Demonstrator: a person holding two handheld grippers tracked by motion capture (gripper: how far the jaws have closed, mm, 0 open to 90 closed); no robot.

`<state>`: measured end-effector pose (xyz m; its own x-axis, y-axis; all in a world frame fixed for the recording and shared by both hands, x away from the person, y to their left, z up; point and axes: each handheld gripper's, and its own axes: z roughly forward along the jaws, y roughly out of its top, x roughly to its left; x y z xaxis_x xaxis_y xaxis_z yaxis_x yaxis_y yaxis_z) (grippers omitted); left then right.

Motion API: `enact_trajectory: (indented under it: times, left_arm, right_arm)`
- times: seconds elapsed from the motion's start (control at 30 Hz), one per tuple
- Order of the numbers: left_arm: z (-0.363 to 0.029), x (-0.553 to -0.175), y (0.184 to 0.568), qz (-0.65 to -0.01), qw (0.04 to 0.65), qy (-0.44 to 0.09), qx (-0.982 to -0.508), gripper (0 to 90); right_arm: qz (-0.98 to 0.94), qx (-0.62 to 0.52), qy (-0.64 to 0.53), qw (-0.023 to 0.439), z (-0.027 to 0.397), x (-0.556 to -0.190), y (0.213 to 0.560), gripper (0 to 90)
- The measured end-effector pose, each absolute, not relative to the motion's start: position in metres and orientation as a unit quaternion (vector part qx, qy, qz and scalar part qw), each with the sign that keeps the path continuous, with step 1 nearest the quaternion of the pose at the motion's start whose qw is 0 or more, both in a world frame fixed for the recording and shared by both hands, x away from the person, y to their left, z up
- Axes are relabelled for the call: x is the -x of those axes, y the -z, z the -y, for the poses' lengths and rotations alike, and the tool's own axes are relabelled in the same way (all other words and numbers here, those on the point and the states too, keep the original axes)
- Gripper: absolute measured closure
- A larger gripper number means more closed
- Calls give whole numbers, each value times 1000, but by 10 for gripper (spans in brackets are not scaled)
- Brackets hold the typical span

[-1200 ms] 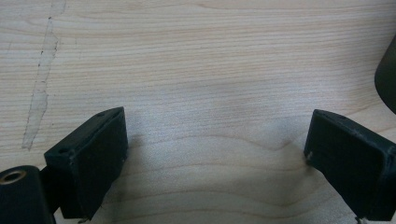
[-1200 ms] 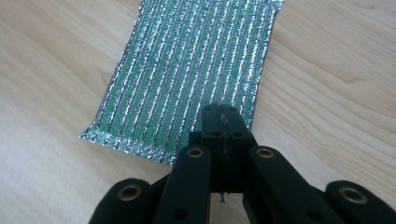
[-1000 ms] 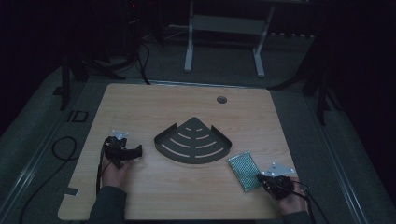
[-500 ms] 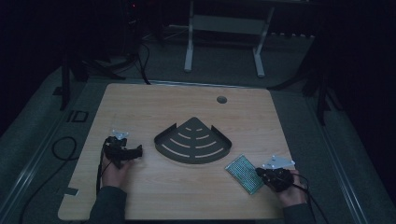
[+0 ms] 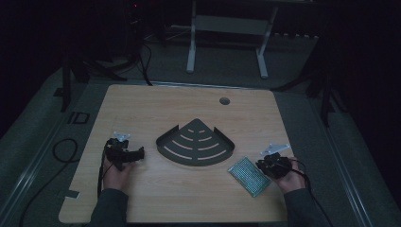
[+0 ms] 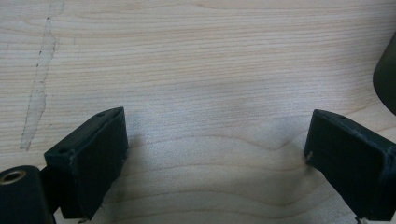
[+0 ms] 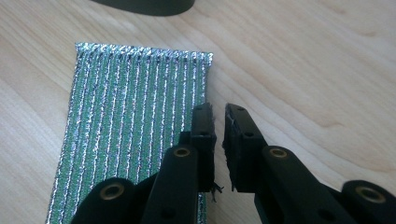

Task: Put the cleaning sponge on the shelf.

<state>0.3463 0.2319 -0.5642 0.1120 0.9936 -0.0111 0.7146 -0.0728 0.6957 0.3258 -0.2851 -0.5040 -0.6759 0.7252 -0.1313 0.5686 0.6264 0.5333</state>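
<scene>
Sponge [image 5: 249, 176] lies flat at the table's [image 5: 142, 109] 5 o'clock, just off the rack [image 5: 196, 143]. Right gripper [image 7: 217, 116] jaws just cracked open, nothing between them; left gripper [image 5: 137, 153] gapes empty, probably waiting.

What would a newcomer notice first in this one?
Probably the dark fan-shaped slotted tray at the middle of the wooden table. Next, the glittery green-silver ribbed pad lying flat near the right gripper, whose jaws have just been opening a crack at its edge, nothing between them. The left gripper gapes wide over bare wood.
</scene>
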Motion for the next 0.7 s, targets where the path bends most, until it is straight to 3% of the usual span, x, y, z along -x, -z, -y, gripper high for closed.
enact_trajectory:
  times: [0.7]
  left_arm:
    - [-232,-346,564,-619,283,-246,-690,65]
  right_arm:
    - [-909,-370,-175,75,278,-356,501,787]
